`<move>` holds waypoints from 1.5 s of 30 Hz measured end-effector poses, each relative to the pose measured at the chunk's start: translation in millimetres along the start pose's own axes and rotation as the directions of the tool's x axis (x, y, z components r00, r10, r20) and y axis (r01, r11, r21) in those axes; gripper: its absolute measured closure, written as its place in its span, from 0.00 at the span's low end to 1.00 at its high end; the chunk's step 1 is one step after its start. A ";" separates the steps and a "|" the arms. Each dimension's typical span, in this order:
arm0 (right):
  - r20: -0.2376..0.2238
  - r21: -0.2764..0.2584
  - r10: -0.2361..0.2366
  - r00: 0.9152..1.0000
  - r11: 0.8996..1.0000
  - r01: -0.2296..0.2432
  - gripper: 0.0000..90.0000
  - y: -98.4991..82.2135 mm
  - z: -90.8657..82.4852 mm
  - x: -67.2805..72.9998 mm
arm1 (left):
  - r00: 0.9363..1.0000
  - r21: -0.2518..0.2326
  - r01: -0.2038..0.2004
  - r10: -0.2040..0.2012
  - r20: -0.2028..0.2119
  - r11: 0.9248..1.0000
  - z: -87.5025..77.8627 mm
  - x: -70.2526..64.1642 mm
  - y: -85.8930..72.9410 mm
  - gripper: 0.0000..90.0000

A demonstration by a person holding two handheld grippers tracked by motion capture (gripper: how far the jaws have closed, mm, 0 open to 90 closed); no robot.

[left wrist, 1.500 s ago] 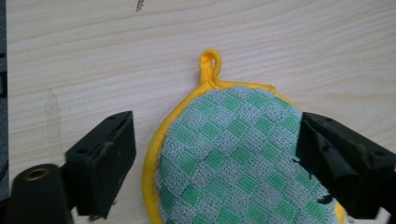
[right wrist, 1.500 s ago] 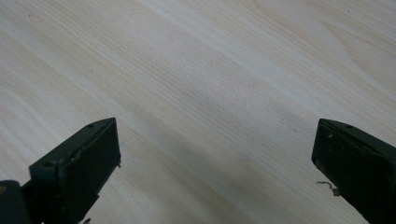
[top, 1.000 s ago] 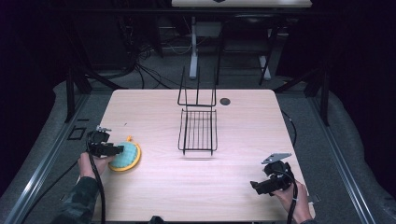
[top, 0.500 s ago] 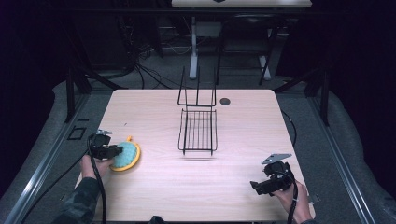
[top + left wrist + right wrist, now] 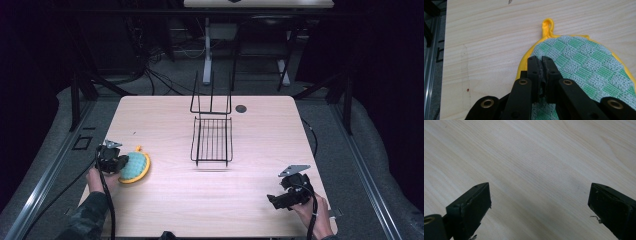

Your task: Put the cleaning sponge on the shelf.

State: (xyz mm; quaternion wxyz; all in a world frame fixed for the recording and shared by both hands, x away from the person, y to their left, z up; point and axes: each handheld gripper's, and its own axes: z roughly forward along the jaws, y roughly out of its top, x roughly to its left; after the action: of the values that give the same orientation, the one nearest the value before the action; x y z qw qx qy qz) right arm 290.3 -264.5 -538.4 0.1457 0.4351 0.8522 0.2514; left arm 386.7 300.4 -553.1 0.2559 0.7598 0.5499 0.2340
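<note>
Lying flat near the left front edge of the worktop (image 5: 260,130), a round pot holder (image 5: 134,166) shows a green-and-white checked face with a yellow border and a yellow hanging loop (image 5: 547,27). Left tool (image 5: 120,163) sits at the pot holder's left edge; in the left gripper view its two black jaws are pressed together, pinching the edge of the fabric between them (image 5: 541,72). A hand (image 5: 102,181) and sleeve come in below it.

Wire rack (image 5: 212,132): black, at worktop centre, well apart from the pot holder, with an upright frame at its far end. A small dark disc (image 5: 241,108) lies just right of that frame.

Right tool (image 5: 276,200): near the right front corner, jaws spread wide over bare wood (image 5: 539,182), holding nothing.
</note>
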 end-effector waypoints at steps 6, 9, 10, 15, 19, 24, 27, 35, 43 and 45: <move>0.001 0.001 -0.001 1.000 1.000 0.001 0.05 0.1 -0.7 -0.5 | 1.000 -0.023 -0.007 0.007 0.003 1.000 -6.6 3.9 0.2 0.97; -0.005 -0.006 0.006 1.000 1.000 -0.006 0.05 -0.2 -1.0 -0.6 | 1.000 -0.040 -0.003 0.004 0.011 0.999 -12.5 5.0 1.5 0.98; -0.005 -0.008 0.008 1.000 1.000 -0.008 0.05 -0.1 -1.4 -0.5 | 1.000 -0.040 -0.003 0.004 0.011 0.999 -12.5 5.0 1.5 0.98; -0.005 -0.019 0.000 1.000 1.000 0.000 0.04 1.6 -2.8 0.1 | 0.999 -0.089 -0.012 0.015 0.038 0.996 -28.3 -0.5 8.5 0.98; -0.004 -0.013 0.000 1.000 1.000 0.000 0.04 0.9 -2.2 0.0 | 0.998 -0.126 -0.036 0.043 0.051 0.991 -38.6 -7.6 12.1 0.98; 0.000 -0.021 0.013 1.000 1.000 -0.013 0.01 0.8 -1.7 -0.2 | 0.996 -0.144 -0.030 0.042 0.078 0.989 -46.1 -10.4 16.0 0.98; 0.013 -0.019 0.011 1.000 1.000 -0.011 0.00 0.8 -3.6 0.9 | 0.996 -0.150 -0.029 0.042 0.085 0.988 -49.9 -10.9 17.7 0.98; 0.024 -0.049 0.011 1.000 0.999 -0.010 0.00 2.0 -9.7 -1.2 | 0.991 -0.200 0.001 0.026 0.132 0.980 -67.2 -14.6 24.8 0.98; 0.029 -0.035 0.009 1.000 0.999 -0.008 0.00 2.1 -7.2 -0.3 | 0.989 -0.235 -0.025 0.058 0.134 0.972 -78.6 -20.1 32.8 0.98; 0.029 -0.040 0.007 1.000 0.999 -0.006 0.00 2.9 -8.2 -0.2 | 0.987 -0.238 -0.016 0.053 0.152 0.971 -79.6 -22.3 35.0 0.98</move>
State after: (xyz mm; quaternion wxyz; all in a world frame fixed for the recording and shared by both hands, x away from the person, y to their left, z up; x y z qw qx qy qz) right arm 288.5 -265.7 -530.0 0.1659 0.4384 0.8435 0.2622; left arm 354.7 280.3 -471.6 0.3827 0.7496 0.4831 0.2414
